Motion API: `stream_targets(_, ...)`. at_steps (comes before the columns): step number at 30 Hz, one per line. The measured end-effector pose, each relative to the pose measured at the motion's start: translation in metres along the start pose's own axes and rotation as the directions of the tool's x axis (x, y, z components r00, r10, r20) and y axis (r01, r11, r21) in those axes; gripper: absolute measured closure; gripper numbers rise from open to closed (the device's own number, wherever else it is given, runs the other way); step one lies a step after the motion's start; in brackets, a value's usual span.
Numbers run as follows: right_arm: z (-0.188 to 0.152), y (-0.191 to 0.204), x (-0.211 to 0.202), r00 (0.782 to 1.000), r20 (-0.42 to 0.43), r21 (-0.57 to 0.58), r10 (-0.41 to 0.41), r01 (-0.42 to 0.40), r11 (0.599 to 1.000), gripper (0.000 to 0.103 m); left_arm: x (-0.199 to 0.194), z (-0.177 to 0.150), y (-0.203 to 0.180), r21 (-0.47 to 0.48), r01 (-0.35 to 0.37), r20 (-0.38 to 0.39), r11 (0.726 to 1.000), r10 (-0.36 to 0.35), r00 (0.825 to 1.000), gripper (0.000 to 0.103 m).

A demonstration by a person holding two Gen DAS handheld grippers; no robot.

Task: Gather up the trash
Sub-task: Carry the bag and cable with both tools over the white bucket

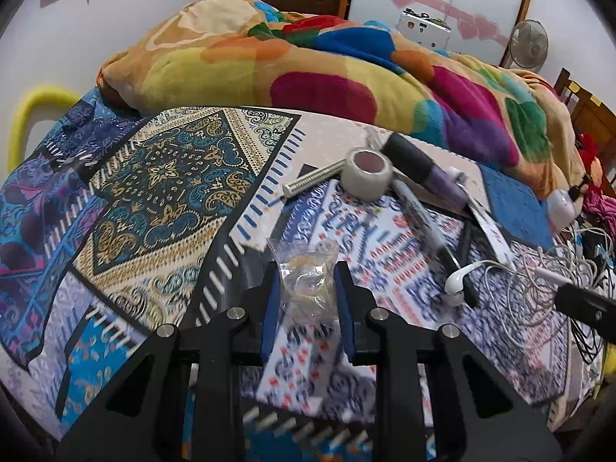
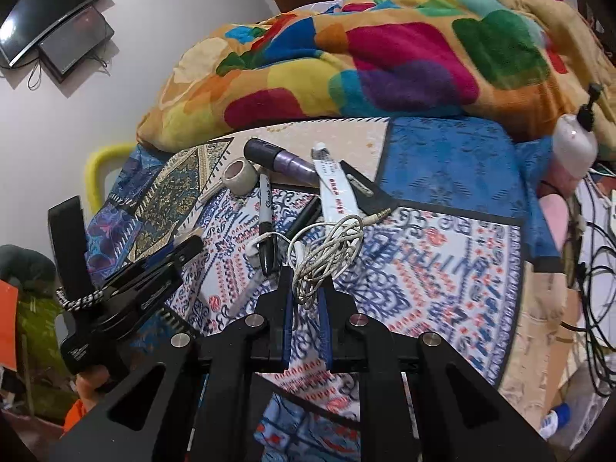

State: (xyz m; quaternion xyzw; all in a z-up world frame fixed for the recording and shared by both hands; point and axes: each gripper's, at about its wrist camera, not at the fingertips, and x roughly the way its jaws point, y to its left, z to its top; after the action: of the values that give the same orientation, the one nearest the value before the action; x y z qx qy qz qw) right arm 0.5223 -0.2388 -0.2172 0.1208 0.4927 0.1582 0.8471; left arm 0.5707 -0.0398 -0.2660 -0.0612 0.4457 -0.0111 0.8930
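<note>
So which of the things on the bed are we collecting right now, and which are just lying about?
In hand:
- crumpled clear wrapper, between the left tongs
- tangled white earphones, pinched in the right tongs

Lying about:
- tape roll
- black marker
- purple tube
- colourful blanket

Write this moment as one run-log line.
left tool: shut on clear plastic bag | right tool: shut on white earphone cable | surface: patterned bedsheet

On the bed (image 1: 154, 200), a tape roll (image 1: 367, 171) lies behind the plastic bag (image 1: 308, 281); earphones (image 2: 327, 254) right of the marker (image 2: 265, 227).
</note>
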Motion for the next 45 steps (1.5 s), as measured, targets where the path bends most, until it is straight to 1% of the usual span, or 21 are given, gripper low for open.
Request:
stream_targets(7,-0.010,0.003,-0.028,1.000,0.017,-0.017,-0.025,0.025,1.000,0.093,-0.047,-0.012,-0.007,0.002,0.017,0.017,1.000,-0.017,1.000,0.076)
stream_targets(11,-0.014,0.008,-0.049,0.999,0.032,-0.020,-0.018,0.018,1.000,0.093,-0.081,-0.017,-0.011,0.006,0.014,0.041,1.000,-0.015,0.999,0.076)
stream_targets(17,-0.022,0.029,-0.090,0.996,0.084,-0.076,-0.019,0.025,0.997,0.093,-0.139,-0.024,-0.008,-0.007,0.016,0.089,1.000,-0.016,0.996,0.076)
stream_targets(23,-0.039,0.056,-0.127,0.993,0.117,-0.132,0.005,0.011,0.991,0.093,-0.202,-0.040,0.003,-0.020,-0.014,0.149,1.000,0.017,0.989,0.076)
stream_targets(29,-0.062,0.093,-0.158,0.990,0.133,-0.215,0.048,-0.018,0.976,0.093,-0.259,-0.070,0.026,-0.054,-0.059,0.192,0.997,0.069,0.979,0.076)
stream_targets(34,-0.082,0.131,-0.174,0.987,0.128,-0.294,0.096,-0.054,0.954,0.093,-0.295,-0.102,0.050,-0.108,-0.096,0.199,0.990,0.116,0.973,0.076)
stream_targets(39,-0.105,0.166,-0.178,0.985,0.104,-0.367,0.137,-0.090,0.926,0.093,-0.325,-0.136,0.082,-0.162,-0.138,0.191,0.977,0.168,0.967,0.076)
stream_targets(45,-0.135,0.215,-0.170,0.983,0.046,-0.461,0.178,-0.137,0.877,0.093,-0.356,-0.175,0.123,-0.238,-0.201,0.173,0.950,0.245,0.954,0.076)
